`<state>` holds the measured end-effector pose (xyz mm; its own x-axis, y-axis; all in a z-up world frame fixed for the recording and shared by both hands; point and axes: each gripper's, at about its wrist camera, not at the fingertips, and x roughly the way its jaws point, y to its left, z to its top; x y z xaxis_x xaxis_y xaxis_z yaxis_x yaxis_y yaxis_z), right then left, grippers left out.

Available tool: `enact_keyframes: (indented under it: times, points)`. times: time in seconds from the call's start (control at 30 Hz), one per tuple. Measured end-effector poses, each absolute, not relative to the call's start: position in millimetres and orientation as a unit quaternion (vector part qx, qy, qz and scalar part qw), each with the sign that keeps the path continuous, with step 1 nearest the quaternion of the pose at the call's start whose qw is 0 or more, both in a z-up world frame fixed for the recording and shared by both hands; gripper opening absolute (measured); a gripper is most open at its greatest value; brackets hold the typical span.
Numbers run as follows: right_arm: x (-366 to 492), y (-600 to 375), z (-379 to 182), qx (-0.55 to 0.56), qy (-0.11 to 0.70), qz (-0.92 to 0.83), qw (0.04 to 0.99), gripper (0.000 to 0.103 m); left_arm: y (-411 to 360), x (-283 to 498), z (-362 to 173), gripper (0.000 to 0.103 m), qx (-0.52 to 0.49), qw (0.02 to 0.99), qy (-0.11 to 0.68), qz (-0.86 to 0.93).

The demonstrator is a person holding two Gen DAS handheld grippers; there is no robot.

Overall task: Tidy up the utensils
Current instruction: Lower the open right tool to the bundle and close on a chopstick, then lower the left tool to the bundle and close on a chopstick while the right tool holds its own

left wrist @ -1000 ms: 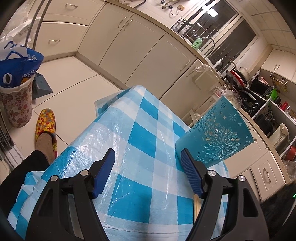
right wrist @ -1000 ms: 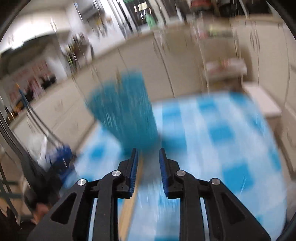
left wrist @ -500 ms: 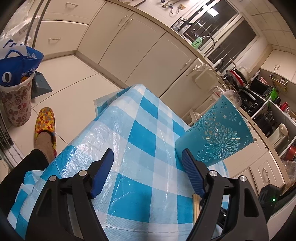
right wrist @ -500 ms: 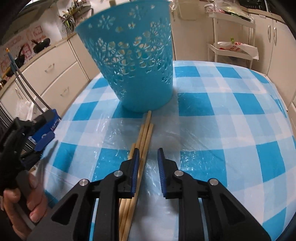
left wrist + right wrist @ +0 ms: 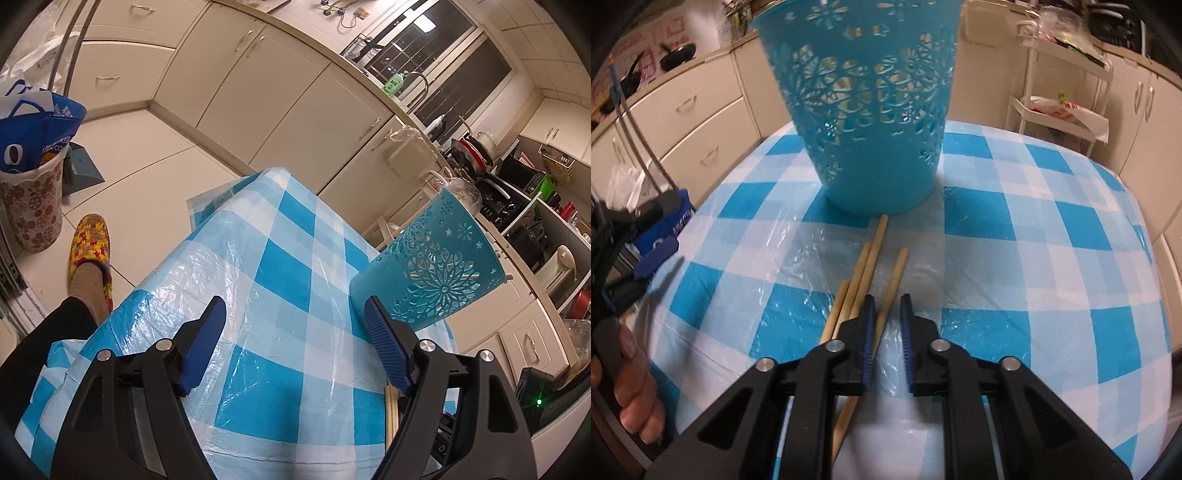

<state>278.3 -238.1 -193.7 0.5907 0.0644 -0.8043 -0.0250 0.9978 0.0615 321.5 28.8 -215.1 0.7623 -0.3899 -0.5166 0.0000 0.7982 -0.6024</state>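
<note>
Four chopsticks (image 5: 866, 280) lying flat, tips toward basket (image 5: 871, 122), roughly parallel.

Left gripper (image 5: 295, 325) holds its fingers wide apart; right gripper (image 5: 887, 306) has just been closing, tilted downward

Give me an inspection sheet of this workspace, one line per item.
Surface: checked blue tablecloth under clear plastic.
Job's things: four wooden chopsticks lying in front of the upright teal basket.
Clutter: nothing seen on the table.
Grippers: left gripper open, empty; right gripper nearly shut over the rightmost chopstick, grip unconfirmed.
Cables: cord on back wall.
Surroundings: cream cabinets, floral bin, white trolley, slippered foot.
</note>
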Motion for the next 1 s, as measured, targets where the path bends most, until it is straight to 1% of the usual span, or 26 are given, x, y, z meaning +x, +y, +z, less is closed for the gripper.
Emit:
enact_keyframes:
  times: [0.17,0.33,0.4,0.5,0.67,0.87,1.0]
  points:
    - [254,-253,-193,0.022,0.459,0.03,0.888,0.006,21,320,-209,0.073,-0.27,0.897,0.332,-0.113]
    - [223,-288,-193,0.052,0.454,0.011,0.89,0.006,-26,302,-192,0.073,-0.168,0.903,0.362,-0.16]
    - [215,-297,-194,0.068,0.446,0.015,0.892,0.006,-57,291,-189,0.073,-0.11,0.902,0.374,-0.188]
    - [213,-302,-194,0.085,0.442,0.02,0.893,0.006,-81,286,-187,0.073,-0.077,0.897,0.383,-0.208]
    - [213,-307,-195,0.104,0.437,0.025,0.893,0.006,-107,288,-196,0.073,-0.005,0.885,0.422,-0.195]
    - [212,-311,-195,0.121,0.434,0.031,0.892,0.006,-116,292,-210,0.073,0.033,0.872,0.454,-0.18]
    - [212,-313,-196,0.129,0.433,0.033,0.892,0.006,-123,292,-214,0.073,0.053,0.87,0.457,-0.176]
